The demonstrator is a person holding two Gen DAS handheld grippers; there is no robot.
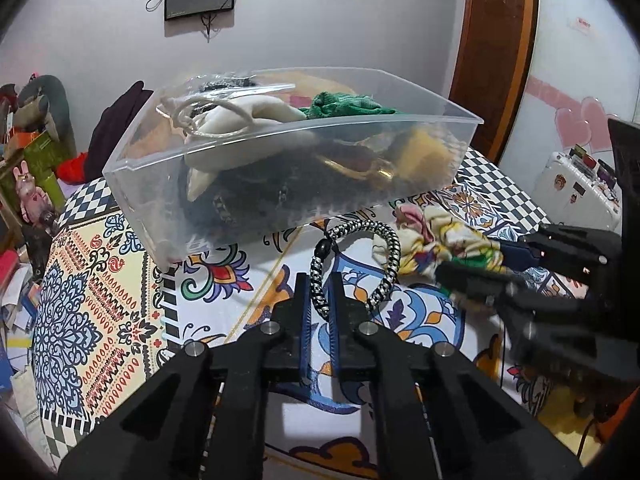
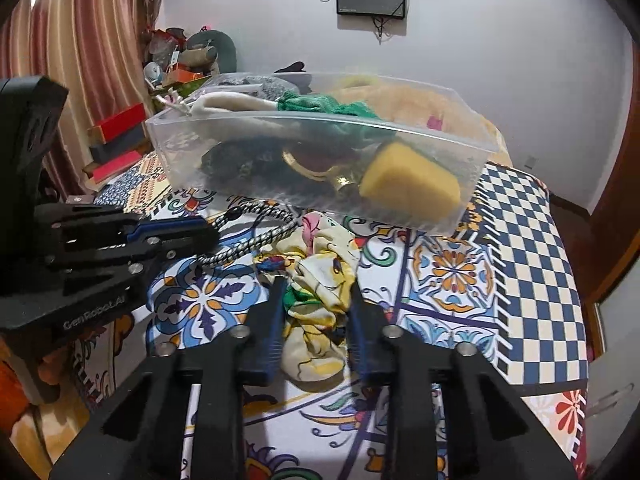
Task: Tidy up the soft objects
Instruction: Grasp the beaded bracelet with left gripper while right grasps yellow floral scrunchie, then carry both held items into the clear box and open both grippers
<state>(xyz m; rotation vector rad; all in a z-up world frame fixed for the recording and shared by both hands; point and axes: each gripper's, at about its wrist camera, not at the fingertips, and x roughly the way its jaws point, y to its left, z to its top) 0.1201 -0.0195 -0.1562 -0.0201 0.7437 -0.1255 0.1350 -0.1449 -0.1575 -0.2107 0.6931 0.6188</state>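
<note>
A clear plastic bin (image 1: pixel 132 184) (image 2: pixel 472 204) stands on the patterned bedspread, filled with a cream pouch (image 1: pixel 240 120), green cloth (image 1: pixel 344 106) (image 2: pixel 320 106) and a yellow sponge (image 2: pixel 408 184). My left gripper (image 1: pixel 320 292) is shut on a black-and-white braided cord loop (image 1: pixel 384 256) (image 2: pixel 256 240). My right gripper (image 2: pixel 316 300) has its jaws around a floral yellow cloth (image 2: pixel 324 280) (image 1: pixel 440 240) and presses it from both sides. The left gripper also shows at the left of the right wrist view (image 2: pixel 200 236), the right gripper at the right of the left wrist view (image 1: pixel 460 276).
The patterned bedspread (image 1: pixel 100 300) (image 2: pixel 520 260) covers the bed. Clutter and boxes (image 1: pixel 24 152) lie left of it, red boxes (image 2: pixel 116 136) by the curtain. A white suitcase (image 1: pixel 576 188) and a wooden door (image 1: pixel 496 40) are at the right.
</note>
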